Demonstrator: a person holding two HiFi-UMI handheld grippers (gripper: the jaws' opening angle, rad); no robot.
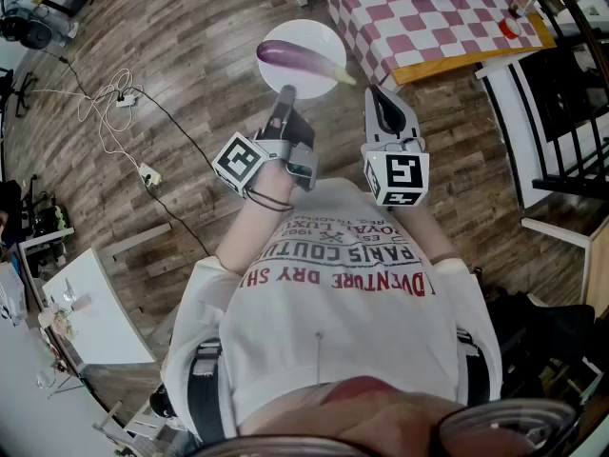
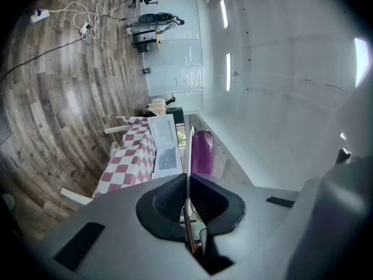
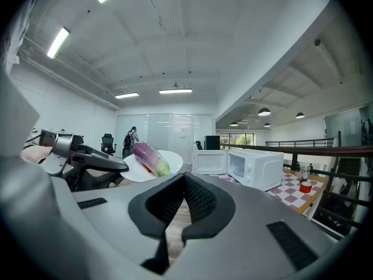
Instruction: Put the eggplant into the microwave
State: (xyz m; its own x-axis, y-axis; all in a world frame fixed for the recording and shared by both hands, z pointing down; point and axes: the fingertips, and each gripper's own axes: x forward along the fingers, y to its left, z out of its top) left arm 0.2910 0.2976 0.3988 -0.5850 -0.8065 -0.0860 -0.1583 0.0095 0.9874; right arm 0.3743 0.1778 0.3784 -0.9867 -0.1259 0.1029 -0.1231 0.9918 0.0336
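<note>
**Left claw (image 2: 186, 175) clamped on the plate's rim, eggplant riding on top**

My left claw is closed tight on the near rim of the round white plate (image 1: 322, 34). In the left gripper view the rim shows as a thin white edge pinched between the two dark pads. The long glossy purple eggplant (image 1: 297, 57) lies across that plate, its pale green stem end pointing towards the plate's right side. The plate hangs in the air over the brown wood-plank floor (image 1: 190, 74), carried by the claw alone.

My right claw (image 3: 183, 175) sits just to the right of the plate, apart from it. Its pads meet at the tips and nothing is between them.

Beyond the plate and to its right stands the desk with the red-and-white checked cloth (image 1: 428, 27). The boxy white microwave (image 3: 259, 168) sits on that desk, well apart from the plate.
</note>
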